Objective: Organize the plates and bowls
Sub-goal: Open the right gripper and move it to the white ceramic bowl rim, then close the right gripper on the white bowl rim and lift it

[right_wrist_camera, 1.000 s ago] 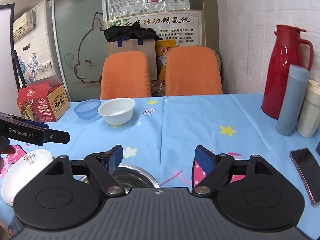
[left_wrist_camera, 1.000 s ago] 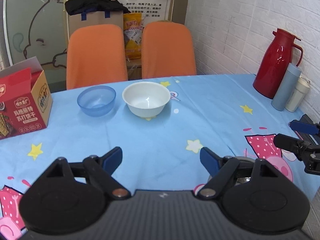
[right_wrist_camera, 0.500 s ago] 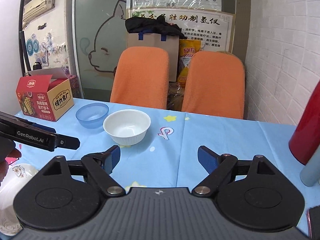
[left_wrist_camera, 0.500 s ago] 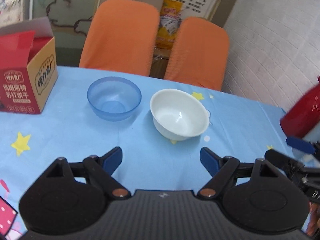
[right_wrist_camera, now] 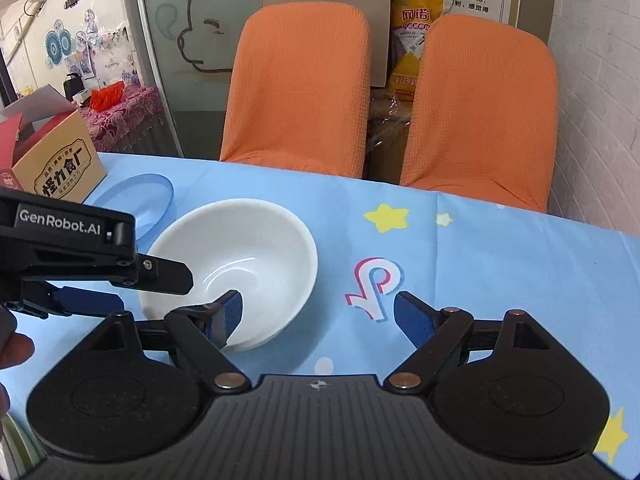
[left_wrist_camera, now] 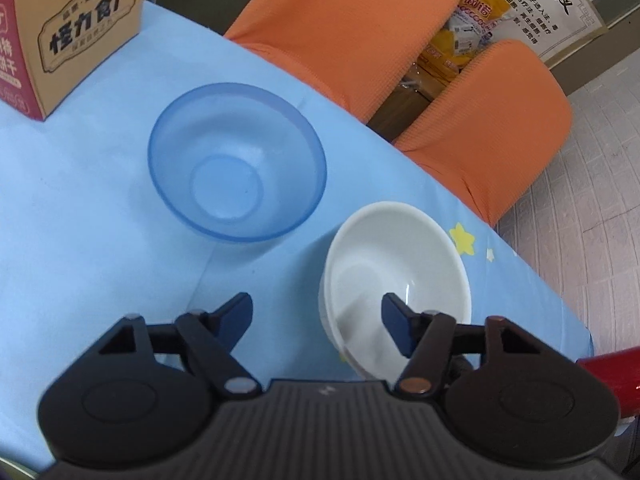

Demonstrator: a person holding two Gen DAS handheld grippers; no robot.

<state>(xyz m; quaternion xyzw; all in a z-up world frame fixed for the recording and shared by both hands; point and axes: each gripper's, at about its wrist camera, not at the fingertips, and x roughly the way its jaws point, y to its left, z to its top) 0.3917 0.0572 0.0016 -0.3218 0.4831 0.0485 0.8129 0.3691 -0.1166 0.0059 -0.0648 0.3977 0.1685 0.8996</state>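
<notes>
A white bowl point(left_wrist_camera: 394, 264) and a clear blue bowl point(left_wrist_camera: 236, 160) stand side by side on the blue tablecloth. My left gripper point(left_wrist_camera: 316, 316) is open, its right finger over the white bowl's inside and its left finger outside the near rim. In the right wrist view the white bowl point(right_wrist_camera: 248, 256) is low left, with the blue bowl point(right_wrist_camera: 136, 196) behind it. My right gripper point(right_wrist_camera: 318, 312) is open, its left finger over the bowl's near right rim. The left gripper's body point(right_wrist_camera: 76, 248) reaches in from the left.
A snack carton point(left_wrist_camera: 68, 32) stands at the table's far left. Two orange chairs point(right_wrist_camera: 296, 88) stand behind the far edge. A red flask point(left_wrist_camera: 608, 376) shows at the right edge. A white brick wall is on the right.
Both grippers have moved forward and down onto the white bowl, which now sits between their fingers. Both stay open. The steel bowl and patterned bowl near me have left view.
</notes>
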